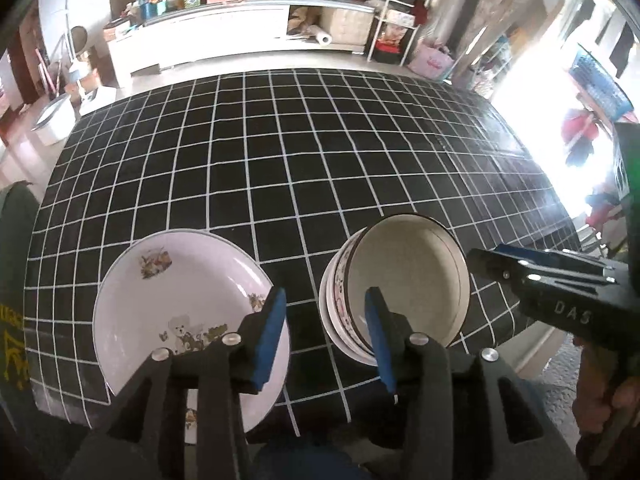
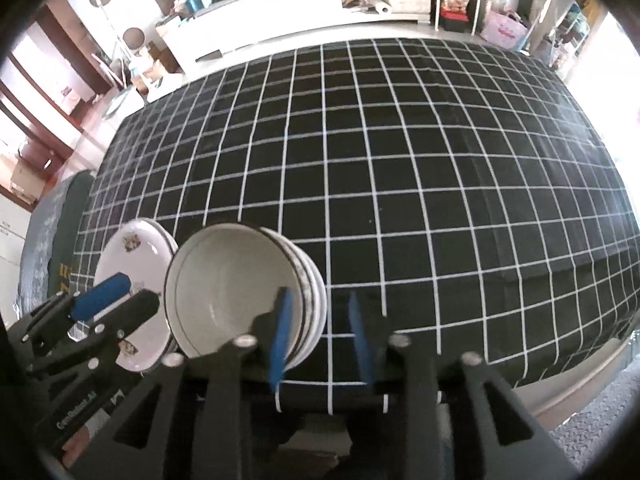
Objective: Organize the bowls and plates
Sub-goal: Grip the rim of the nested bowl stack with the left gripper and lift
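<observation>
The left gripper's [image 1: 326, 340] blue-padded fingers stood apart and empty above the gap between the plate stack [image 1: 180, 304] on their left and the nested bowls [image 1: 404, 284] on their right. The right gripper [image 2: 320, 340], equally open, had the bowls' rim just left of its fingers. Both stacks looked finished, so lifting straight clear without nudging a rim seemed best.

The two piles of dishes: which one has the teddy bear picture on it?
The flat plates, the pile on the left in the left wrist view. Their top plate shows a bear and flowers; the stack of bowls beside it is deeper and plain cream inside.
</observation>
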A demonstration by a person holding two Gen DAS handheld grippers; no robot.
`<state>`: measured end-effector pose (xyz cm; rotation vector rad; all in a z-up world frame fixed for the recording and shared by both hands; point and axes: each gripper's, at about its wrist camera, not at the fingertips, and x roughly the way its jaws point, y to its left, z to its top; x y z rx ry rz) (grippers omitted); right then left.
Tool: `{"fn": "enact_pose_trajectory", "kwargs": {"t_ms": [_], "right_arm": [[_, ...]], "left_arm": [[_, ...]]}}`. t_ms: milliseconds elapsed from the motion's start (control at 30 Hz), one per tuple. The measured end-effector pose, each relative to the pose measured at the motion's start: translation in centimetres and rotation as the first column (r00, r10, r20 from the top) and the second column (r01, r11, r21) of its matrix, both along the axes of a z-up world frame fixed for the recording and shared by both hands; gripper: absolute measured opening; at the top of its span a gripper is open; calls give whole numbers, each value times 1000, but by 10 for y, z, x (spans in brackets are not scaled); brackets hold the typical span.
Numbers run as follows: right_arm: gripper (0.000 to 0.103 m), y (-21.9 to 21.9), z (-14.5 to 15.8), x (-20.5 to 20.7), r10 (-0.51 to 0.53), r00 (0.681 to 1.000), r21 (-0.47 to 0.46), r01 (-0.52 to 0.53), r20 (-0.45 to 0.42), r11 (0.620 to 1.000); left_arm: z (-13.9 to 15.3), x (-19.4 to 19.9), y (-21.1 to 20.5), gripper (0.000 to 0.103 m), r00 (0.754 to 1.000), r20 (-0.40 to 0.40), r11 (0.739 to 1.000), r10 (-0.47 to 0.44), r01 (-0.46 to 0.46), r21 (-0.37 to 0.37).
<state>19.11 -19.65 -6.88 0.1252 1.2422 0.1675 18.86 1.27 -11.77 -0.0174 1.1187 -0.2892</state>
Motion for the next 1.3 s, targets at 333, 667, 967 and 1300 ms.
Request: {"fn": "enact_pose_trajectory", "kwargs": {"t_ms": [333, 667, 967, 1300], "right_arm": [[65, -3, -18, 1, -27, 1000, 77, 26, 2, 997], [65, -4, -51, 9, -32, 996, 146, 44, -84, 988], [65, 1, -66, 8, -27, 992, 156, 46, -122, 987], [61, -8, -74, 4, -15, 990, 207, 44, -138, 977]], "left_arm": [[-27, 5, -12, 45, 995, -34, 996, -90, 91, 18], [-59, 19, -23, 45, 988, -104, 993, -116, 116, 0], [-78, 21, -32, 47, 980, -140, 990, -144, 144, -6], [-87, 25, -41, 48, 978, -147, 989, -147, 145, -24]]}}
